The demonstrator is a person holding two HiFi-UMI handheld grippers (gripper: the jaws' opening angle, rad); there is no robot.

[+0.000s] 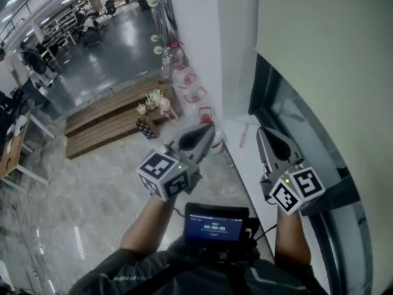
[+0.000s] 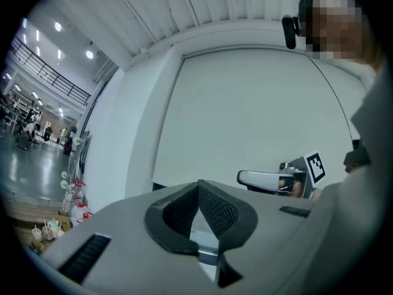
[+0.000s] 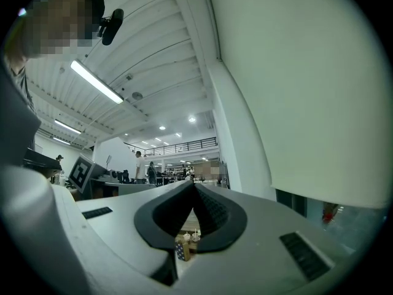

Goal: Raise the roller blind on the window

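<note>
Two tongs (image 1: 207, 133) (image 1: 263, 134); one roller blind (image 1: 331, 48); one chest screen (image 1: 216, 226)

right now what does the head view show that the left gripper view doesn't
Only the head view: the black screen at the person's chest and the left gripper's own marker cube. Only the left gripper view: the ribbed white ceiling and the black head camera. Both: the pale roller blind hanging low over the window, the shut left gripper, the shut right gripper, and cups on the low wooden platform.
</note>
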